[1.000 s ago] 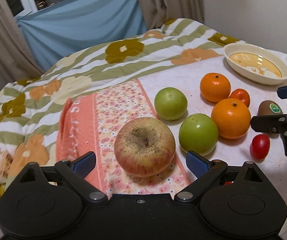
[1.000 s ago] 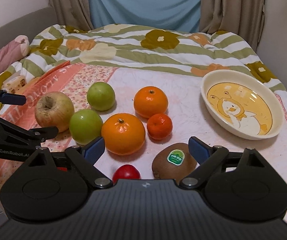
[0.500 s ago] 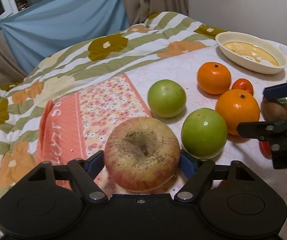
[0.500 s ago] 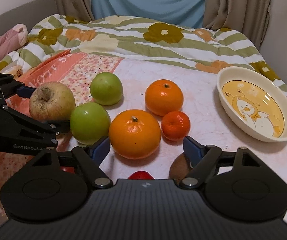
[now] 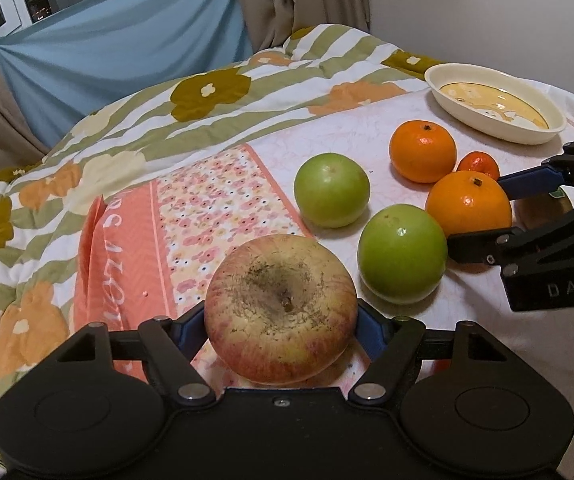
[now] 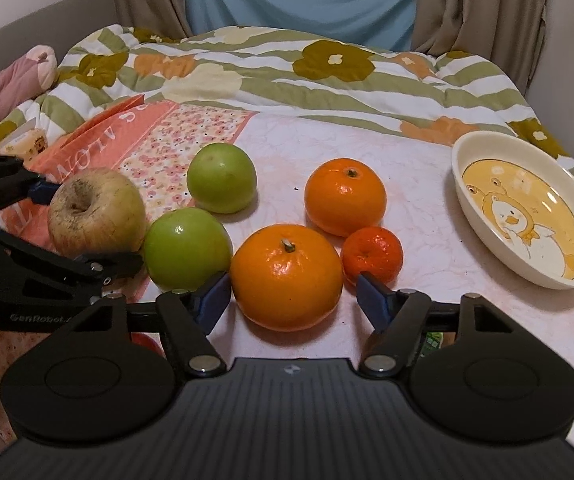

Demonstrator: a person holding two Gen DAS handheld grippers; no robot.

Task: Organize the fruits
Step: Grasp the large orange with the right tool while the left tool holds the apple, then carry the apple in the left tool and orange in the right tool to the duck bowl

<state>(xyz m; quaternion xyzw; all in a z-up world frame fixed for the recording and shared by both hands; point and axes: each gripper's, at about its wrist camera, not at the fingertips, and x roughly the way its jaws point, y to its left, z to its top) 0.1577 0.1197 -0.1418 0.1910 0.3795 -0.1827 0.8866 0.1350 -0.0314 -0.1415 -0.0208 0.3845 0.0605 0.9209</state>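
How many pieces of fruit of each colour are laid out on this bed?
Green: 2
Orange: 3
Reddish-yellow apple: 1
Red, mostly hidden: 1
Brown, partly hidden: 1
Total: 8

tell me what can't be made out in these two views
- Kiwi: left wrist view, mostly behind the right hand-held gripper; in the right wrist view only its sticker shows.
- Small red fruit: right wrist view, mostly under that hand-held gripper's body; kind unclear.
- Box on the quilt: print too small to read.
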